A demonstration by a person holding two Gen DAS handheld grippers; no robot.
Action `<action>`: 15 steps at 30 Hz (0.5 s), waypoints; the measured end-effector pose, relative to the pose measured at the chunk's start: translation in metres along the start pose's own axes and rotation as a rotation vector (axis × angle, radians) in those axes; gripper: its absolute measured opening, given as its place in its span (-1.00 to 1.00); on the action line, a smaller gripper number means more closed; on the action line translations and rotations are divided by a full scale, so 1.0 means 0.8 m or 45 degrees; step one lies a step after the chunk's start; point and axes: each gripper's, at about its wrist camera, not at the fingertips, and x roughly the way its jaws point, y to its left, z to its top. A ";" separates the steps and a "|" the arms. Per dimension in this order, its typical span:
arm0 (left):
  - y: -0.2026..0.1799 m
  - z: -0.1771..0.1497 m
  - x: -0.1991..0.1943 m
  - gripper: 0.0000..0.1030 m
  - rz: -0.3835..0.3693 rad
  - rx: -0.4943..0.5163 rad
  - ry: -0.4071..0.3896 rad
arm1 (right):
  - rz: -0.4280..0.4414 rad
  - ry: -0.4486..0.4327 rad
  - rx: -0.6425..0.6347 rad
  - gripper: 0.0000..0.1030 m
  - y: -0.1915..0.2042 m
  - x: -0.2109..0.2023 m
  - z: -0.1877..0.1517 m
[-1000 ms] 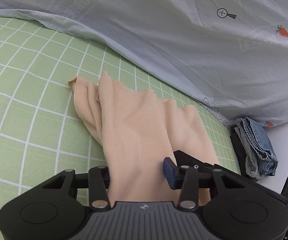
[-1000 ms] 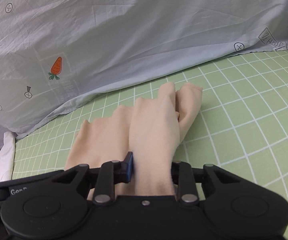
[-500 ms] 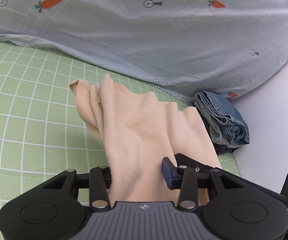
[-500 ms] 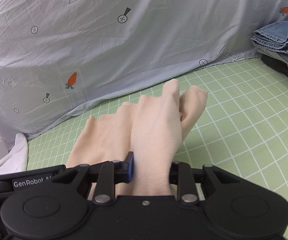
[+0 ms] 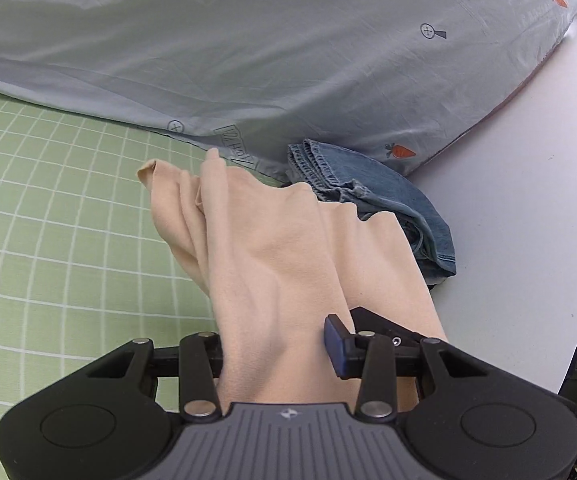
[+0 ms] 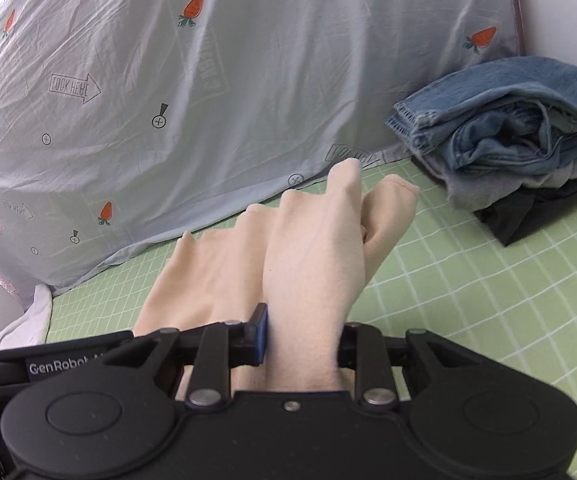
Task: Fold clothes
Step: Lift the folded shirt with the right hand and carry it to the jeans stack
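We hold the peach soft-knit garment (image 5: 288, 264) bunched in both tools, left tool (image 5: 276, 354) and right tool (image 6: 302, 346) each clamped on it, above the green checked bed sheet (image 6: 488, 300). It seems folded and bound for the folded blue denim stack (image 6: 520, 120).

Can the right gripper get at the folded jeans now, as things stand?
Probably not: the right gripper is shut on the beige garment, so its jaws are occupied. The path over the green sheet toward the jeans looks clear.

Soft matt peach knit garment (image 5: 280, 264), rough faded denim jeans (image 6: 520, 120), smooth crinkled cotton sheet (image 6: 248, 80).
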 end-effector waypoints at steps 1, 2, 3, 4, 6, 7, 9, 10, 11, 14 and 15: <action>-0.022 0.000 0.016 -0.18 -0.011 0.001 -0.006 | 0.001 -0.011 0.006 -0.50 -0.026 -0.008 0.013; -0.047 0.002 0.033 -0.18 -0.024 0.019 -0.010 | 0.004 -0.024 0.018 -0.50 -0.052 -0.016 0.027; -0.077 0.005 0.054 -0.18 -0.040 0.052 -0.013 | 0.007 -0.038 0.037 -0.50 -0.081 -0.024 0.042; -0.100 0.010 0.072 -0.18 -0.050 0.076 -0.017 | 0.007 -0.054 0.048 -0.50 -0.106 -0.031 0.056; -0.142 0.020 0.106 -0.18 -0.067 0.110 -0.020 | -0.004 -0.088 0.045 -0.50 -0.150 -0.041 0.085; -0.163 0.027 0.125 -0.18 -0.077 0.126 -0.022 | -0.016 -0.104 0.035 -0.50 -0.169 -0.044 0.099; -0.203 0.043 0.158 -0.18 -0.097 0.164 -0.035 | -0.032 -0.138 0.047 -0.50 -0.211 -0.047 0.131; -0.219 0.056 0.171 -0.18 -0.110 0.188 -0.049 | -0.028 -0.158 0.064 -0.50 -0.229 -0.047 0.147; -0.236 0.070 0.184 -0.18 -0.123 0.211 -0.064 | -0.018 -0.184 0.086 -0.50 -0.246 -0.048 0.165; -0.276 0.116 0.216 -0.17 -0.169 0.264 -0.137 | 0.033 -0.282 0.119 -0.50 -0.286 -0.046 0.221; -0.285 0.131 0.225 -0.15 -0.178 0.275 -0.164 | 0.057 -0.321 0.118 -0.50 -0.296 -0.042 0.241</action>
